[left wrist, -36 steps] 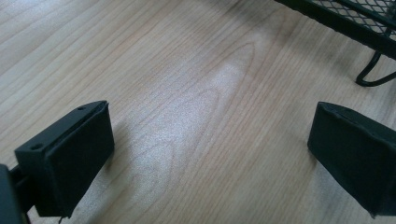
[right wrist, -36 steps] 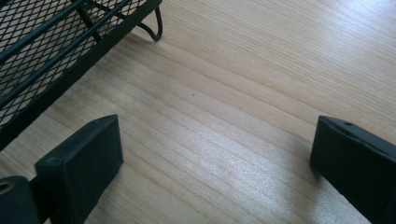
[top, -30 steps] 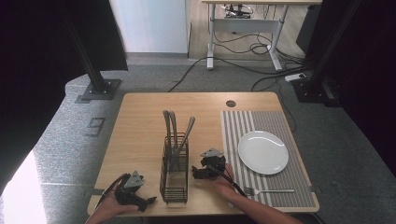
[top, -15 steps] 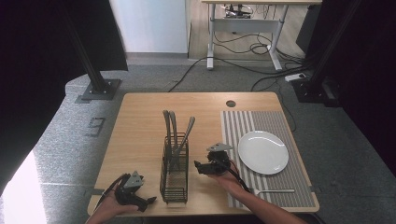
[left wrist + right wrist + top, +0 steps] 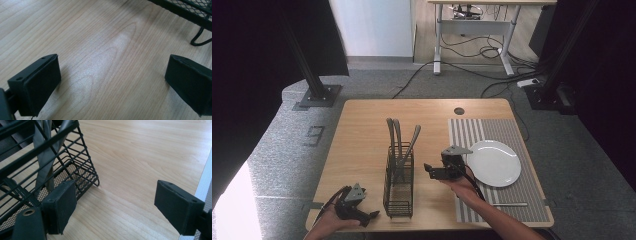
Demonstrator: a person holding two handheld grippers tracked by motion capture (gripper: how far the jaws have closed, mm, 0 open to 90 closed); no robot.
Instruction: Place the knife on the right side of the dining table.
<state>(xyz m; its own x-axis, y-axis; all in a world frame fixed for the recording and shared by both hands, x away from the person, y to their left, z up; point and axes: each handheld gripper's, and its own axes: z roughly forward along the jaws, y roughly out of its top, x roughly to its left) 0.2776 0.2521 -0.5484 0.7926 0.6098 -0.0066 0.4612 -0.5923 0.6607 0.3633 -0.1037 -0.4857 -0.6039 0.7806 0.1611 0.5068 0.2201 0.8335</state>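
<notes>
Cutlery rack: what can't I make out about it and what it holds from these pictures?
- High view: whether the cutlery is forks, spoons or knives; their ends sit down in the rack.
- Right gripper view: the rack's top is cut off by the frame edge.
- High view: the utensil on the mat is too small to identify.
</notes>
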